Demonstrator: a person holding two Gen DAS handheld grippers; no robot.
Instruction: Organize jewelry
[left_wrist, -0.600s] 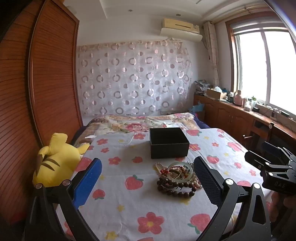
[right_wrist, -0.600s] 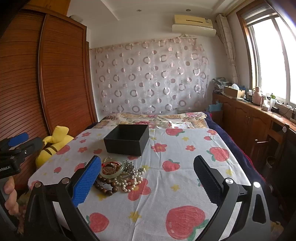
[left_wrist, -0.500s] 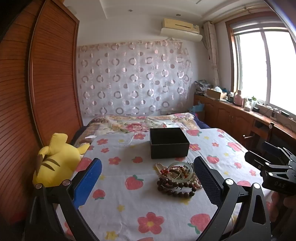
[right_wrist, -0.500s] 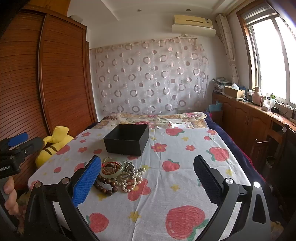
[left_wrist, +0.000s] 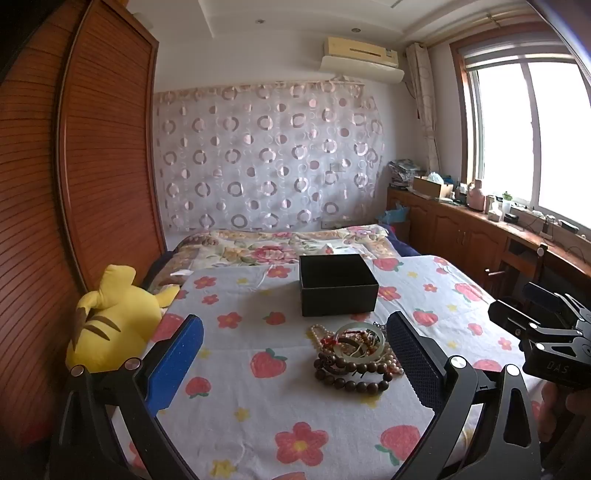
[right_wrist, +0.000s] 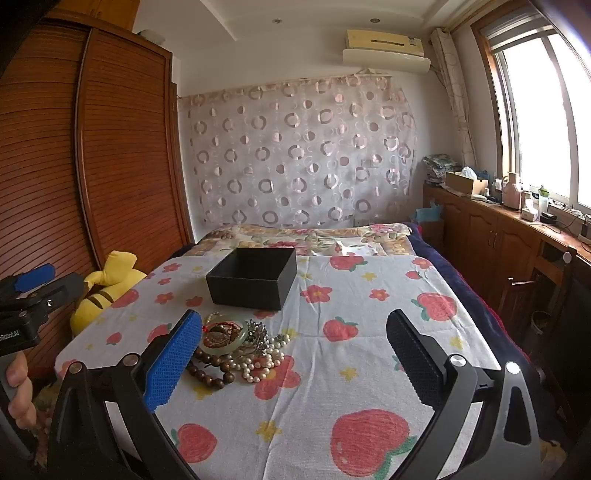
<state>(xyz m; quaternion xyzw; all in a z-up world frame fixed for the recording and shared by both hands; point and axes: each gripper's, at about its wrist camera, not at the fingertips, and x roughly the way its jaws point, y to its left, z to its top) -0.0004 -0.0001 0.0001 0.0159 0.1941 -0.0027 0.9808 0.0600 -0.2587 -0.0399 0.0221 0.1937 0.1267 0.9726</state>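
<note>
Lying heaped before the upright black box (left_wrist: 338, 284), jewelry (left_wrist: 352, 352) sits between both grippers' wide-spread, unloaded jaws.

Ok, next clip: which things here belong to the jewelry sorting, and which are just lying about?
Belongs to the job:
- jewelry pile on the strawberry sheet: jade bangle, wooden bead bracelet, pearl strand
- open black box behind the pile
- left gripper and right gripper, both open

Lying about:
- yellow plush toy
- clutter on the window counter

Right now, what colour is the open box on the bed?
Black, inside and out; the box shows best in the right wrist view.
</note>
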